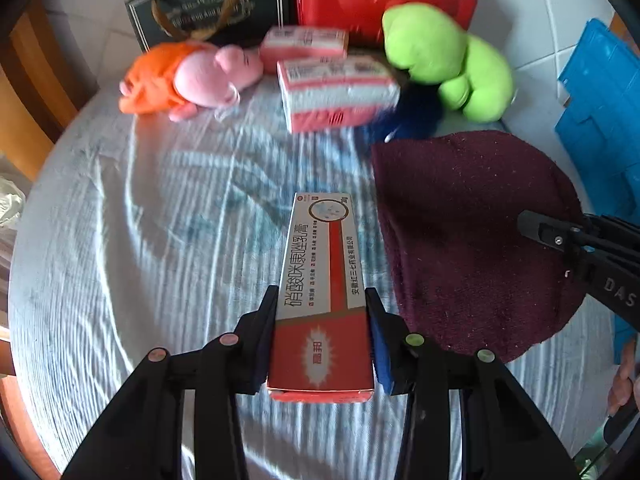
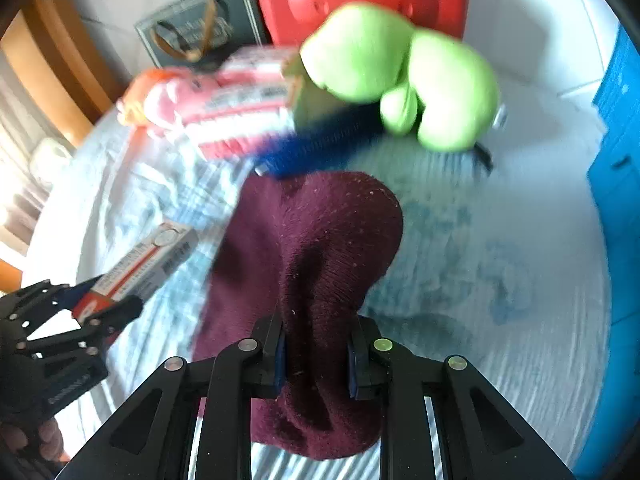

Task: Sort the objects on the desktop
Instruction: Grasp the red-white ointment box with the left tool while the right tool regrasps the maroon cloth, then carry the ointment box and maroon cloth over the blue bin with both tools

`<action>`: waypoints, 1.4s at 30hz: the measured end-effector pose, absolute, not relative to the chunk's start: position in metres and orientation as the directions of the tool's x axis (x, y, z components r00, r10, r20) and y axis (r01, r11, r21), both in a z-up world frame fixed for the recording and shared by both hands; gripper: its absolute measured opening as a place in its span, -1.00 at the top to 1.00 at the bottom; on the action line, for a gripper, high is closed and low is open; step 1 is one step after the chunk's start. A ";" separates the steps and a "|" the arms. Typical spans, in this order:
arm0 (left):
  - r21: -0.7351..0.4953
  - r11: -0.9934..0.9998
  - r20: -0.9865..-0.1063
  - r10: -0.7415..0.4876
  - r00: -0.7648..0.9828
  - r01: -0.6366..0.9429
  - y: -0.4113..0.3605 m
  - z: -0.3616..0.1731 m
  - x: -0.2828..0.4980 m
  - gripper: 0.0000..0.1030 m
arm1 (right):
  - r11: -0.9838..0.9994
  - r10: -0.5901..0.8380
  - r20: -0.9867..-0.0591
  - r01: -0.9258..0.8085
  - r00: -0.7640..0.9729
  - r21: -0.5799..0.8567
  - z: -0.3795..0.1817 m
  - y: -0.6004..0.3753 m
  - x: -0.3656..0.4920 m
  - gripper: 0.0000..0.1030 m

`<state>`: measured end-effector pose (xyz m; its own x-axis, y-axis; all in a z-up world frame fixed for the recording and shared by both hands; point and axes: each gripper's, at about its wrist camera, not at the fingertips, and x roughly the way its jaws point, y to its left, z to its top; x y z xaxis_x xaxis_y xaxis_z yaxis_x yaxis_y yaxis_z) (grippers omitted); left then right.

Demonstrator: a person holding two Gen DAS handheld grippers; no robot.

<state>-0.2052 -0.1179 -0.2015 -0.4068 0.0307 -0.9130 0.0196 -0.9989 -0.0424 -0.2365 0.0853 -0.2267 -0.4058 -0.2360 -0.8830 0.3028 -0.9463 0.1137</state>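
Wrinkled pale bedsheet [image 1: 160,220] carries two plush toys and two pink boxes beyond the maroon beanie [image 1: 472,240]. Left gripper [image 1: 322,304] clamps one ointment box [image 1: 320,280] beside the beanie; right gripper [image 2: 316,340] pinches the beanie.

The left gripper [image 1: 321,312] and right gripper [image 2: 316,344] both have fingers clamped on held items.
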 end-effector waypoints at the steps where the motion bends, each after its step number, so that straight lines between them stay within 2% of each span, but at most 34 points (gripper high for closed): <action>1: -0.044 -0.999 -0.908 0.031 -0.419 0.021 -0.123 -0.195 -0.203 0.22 | -0.946 -0.238 -0.875 0.306 -0.421 0.110 -0.218 0.083 -0.234 0.58; 13: -0.057 -0.998 -0.829 0.045 -0.558 0.004 -0.095 -0.122 -0.165 0.22 | -0.944 -0.236 -0.770 0.329 -0.593 0.036 -0.133 0.097 -0.188 0.58; 22: -0.056 -0.996 -0.711 0.085 -0.698 -0.065 -0.028 -0.043 -0.152 0.22 | -0.958 -0.181 -0.652 0.281 -0.736 -0.051 -0.058 0.145 -0.160 0.58; 33: -0.077 -0.982 -0.550 0.186 -0.814 -0.173 0.112 0.047 -0.143 0.22 | -0.991 -0.008 -0.415 0.061 -0.910 -0.116 0.051 0.284 -0.104 0.58; 39: -0.080 -0.956 -0.507 0.283 -0.814 -0.283 0.220 0.082 -0.146 0.22 | -0.989 0.119 -0.353 -0.080 -0.928 -0.125 0.083 0.381 -0.083 0.58; 42: -0.064 -0.940 -0.507 0.320 -0.800 -0.336 0.276 0.094 -0.153 0.22 | -0.983 0.172 -0.355 -0.138 -0.919 -0.120 0.089 0.428 -0.085 0.58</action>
<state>-0.1531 0.2758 0.0940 -0.8001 0.3202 -0.5073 -0.3357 -0.9398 -0.0637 -0.0853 0.4280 0.0890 -0.9190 0.1725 -0.3546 -0.1383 -0.9831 -0.1197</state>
